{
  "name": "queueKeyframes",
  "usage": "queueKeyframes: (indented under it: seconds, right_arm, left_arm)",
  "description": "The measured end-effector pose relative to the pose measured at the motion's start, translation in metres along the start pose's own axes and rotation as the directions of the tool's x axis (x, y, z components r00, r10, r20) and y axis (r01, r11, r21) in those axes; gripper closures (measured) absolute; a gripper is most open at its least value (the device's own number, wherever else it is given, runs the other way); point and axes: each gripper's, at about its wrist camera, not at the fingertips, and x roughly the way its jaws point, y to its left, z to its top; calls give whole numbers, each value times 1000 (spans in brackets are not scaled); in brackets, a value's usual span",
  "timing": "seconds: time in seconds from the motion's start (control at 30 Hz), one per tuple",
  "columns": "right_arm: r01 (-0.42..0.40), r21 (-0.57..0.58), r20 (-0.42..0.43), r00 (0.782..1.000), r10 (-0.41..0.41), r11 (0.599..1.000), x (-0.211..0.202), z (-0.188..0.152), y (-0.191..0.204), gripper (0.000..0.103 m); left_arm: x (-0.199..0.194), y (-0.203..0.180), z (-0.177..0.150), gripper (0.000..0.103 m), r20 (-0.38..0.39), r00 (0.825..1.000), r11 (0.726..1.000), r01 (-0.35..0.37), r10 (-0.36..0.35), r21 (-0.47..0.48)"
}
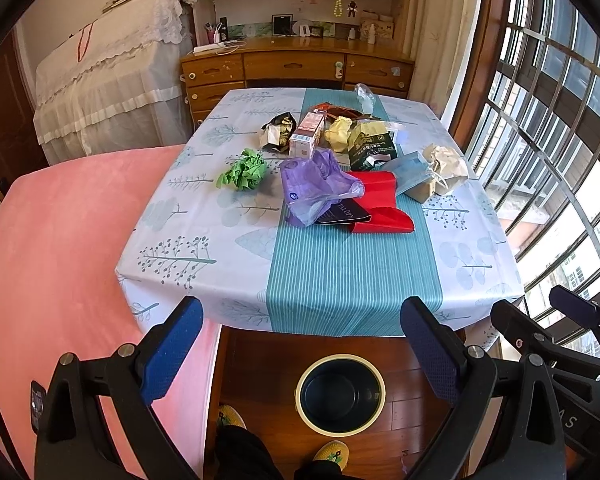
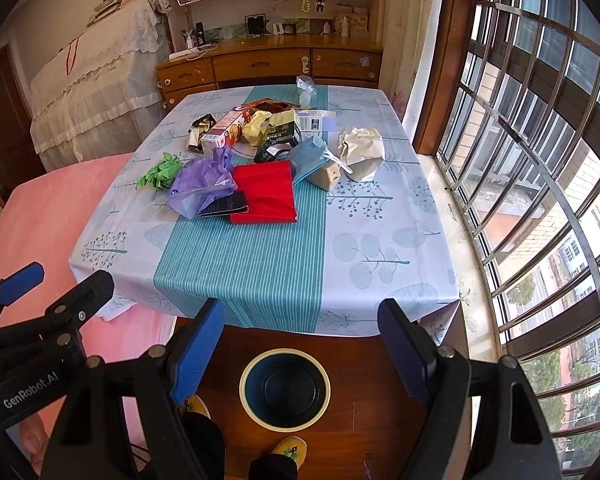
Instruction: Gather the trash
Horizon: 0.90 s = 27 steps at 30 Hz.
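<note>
The left gripper (image 1: 302,338) hangs short of the bench's near edge, jaws spread wide with nothing between them; only its blue pads and black linkage show, the rest cut off by the frame. The right gripper (image 2: 302,338) is beside it, also wide open and empty, its body likewise cropped.

The bench (image 2: 380,240), under a tree-print cloth with a teal striped centre band, carries the trash in a heap from the middle toward the far edge. Leftmost is a crumpled green paper wad (image 1: 243,171), standing apart. Next comes a purple plastic bag (image 1: 314,186) lying over a dark card whose lettering is partly covered, which in turn overlaps a red folder (image 1: 382,202). Behind these sit a dark crumpled wrapper (image 1: 276,130), a pink-and-white carton (image 1: 306,136), a yellow wad (image 1: 338,133) and a dark green box (image 1: 370,150), packed so closely their edges hide one another. Toward the right edge lie a blue mask (image 1: 410,170) over a tan box, and a crumpled brown paper bag (image 1: 448,166). A clear plastic piece (image 1: 364,94) near the far edge is hard to identify.

On the floor below the near edge stands a round bin (image 1: 340,394), dark inside with a cream rim, empty. A person's yellow slippers show at the bottom, partly cut off.
</note>
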Motion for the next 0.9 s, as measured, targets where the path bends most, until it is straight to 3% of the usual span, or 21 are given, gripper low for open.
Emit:
queueKeyframes:
  seconds: [0.63, 0.9]
  right_arm:
    - [-13, -12, -5, 1000, 13, 1000, 6, 1, 4, 23]
    - [-59, -13, -5, 998, 58, 998, 19, 27, 14, 23]
  left_arm:
    - [0, 3, 2, 5, -2, 1000, 1000, -16, 16, -5]
    - [-1, 15, 21, 5, 14, 998, 998, -56, 56, -17]
